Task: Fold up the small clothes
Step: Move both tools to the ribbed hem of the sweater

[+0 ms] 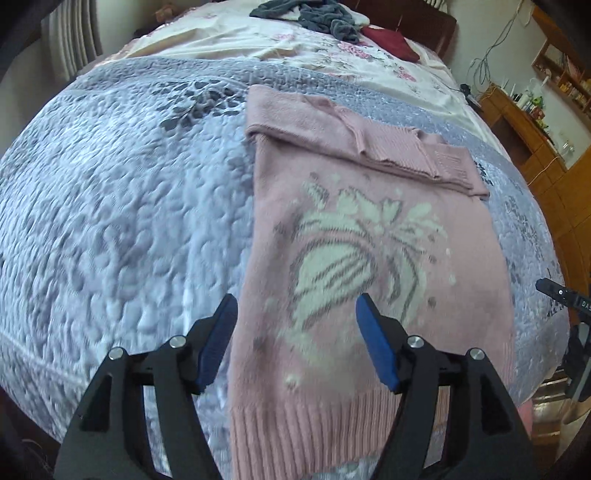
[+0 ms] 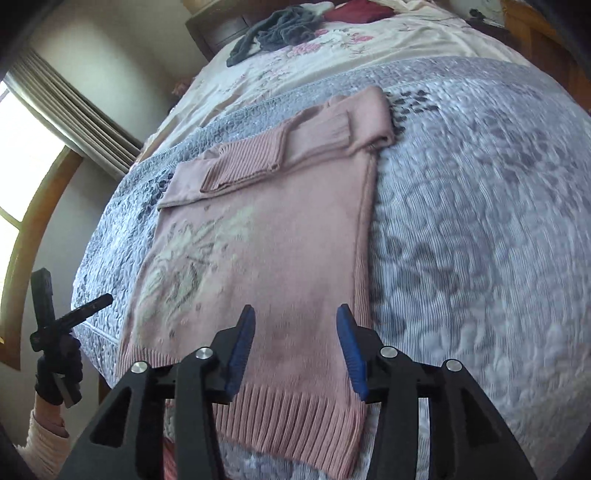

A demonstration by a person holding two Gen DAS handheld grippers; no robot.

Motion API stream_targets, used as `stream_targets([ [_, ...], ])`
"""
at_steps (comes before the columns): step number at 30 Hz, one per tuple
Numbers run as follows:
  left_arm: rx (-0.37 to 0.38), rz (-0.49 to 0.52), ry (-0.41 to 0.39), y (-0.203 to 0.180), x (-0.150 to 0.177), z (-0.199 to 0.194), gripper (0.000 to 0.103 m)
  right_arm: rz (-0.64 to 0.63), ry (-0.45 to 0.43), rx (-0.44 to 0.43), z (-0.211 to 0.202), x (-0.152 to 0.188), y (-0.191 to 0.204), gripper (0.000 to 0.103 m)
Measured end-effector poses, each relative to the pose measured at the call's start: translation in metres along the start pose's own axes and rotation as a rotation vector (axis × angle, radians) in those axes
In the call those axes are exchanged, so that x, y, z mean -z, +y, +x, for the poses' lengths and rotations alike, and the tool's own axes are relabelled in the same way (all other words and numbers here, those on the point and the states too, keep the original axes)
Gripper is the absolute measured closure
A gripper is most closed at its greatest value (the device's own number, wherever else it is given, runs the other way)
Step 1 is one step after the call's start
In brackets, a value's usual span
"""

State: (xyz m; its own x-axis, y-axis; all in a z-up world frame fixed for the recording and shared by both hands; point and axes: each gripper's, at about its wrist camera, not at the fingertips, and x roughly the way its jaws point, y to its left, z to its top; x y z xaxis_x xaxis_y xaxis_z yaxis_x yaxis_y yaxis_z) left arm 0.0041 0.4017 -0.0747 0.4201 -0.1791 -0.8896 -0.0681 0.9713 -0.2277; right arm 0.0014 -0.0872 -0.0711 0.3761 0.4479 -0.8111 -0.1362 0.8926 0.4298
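Observation:
A pink knitted sweater (image 1: pixel 369 280) with a white and grey motif lies flat on the bed, its ribbed hem nearest me and both sleeves folded across the top. My left gripper (image 1: pixel 297 314) hovers open above the hem's left part, nothing between its blue pads. In the right wrist view the same sweater (image 2: pixel 280 236) fills the middle, and my right gripper (image 2: pixel 295 325) stands open above the hem near the right side seam. The other gripper shows at the left edge (image 2: pixel 70 317), held by a gloved hand.
A grey-lilac quilted bedspread (image 1: pixel 129 221) covers the bed. Farther back lie a floral sheet (image 1: pixel 236 40), a grey garment (image 1: pixel 314 14) and a dark red one (image 1: pixel 391 42). A wooden desk (image 1: pixel 524 125) stands right of the bed; curtains (image 2: pixel 74 114) hang left.

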Motion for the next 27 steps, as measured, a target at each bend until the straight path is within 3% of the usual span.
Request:
stream_targets([
  [4, -0.043, -0.007, 0.019, 0.012, 0.038, -0.015, 0.033, 0.03, 0.014, 0.04, -0.014, 0.043, -0.009, 0.051],
  [11, -0.042, -0.038, 0.074, 0.024, 0.078, -0.012, 0.033, 0.081, 0.084, 0.045, -0.008, 0.095, -0.027, 0.051],
  [19, -0.014, -0.096, 0.14, 0.034, 0.099, 0.007, 0.033, 0.129, 0.122, 0.028, 0.012, 0.114, -0.045, 0.05],
  [27, 0.021, -0.117, 0.135, 0.033, 0.102, 0.013, 0.032, 0.112, 0.139, 0.02, 0.028, 0.112, -0.034, 0.051],
])
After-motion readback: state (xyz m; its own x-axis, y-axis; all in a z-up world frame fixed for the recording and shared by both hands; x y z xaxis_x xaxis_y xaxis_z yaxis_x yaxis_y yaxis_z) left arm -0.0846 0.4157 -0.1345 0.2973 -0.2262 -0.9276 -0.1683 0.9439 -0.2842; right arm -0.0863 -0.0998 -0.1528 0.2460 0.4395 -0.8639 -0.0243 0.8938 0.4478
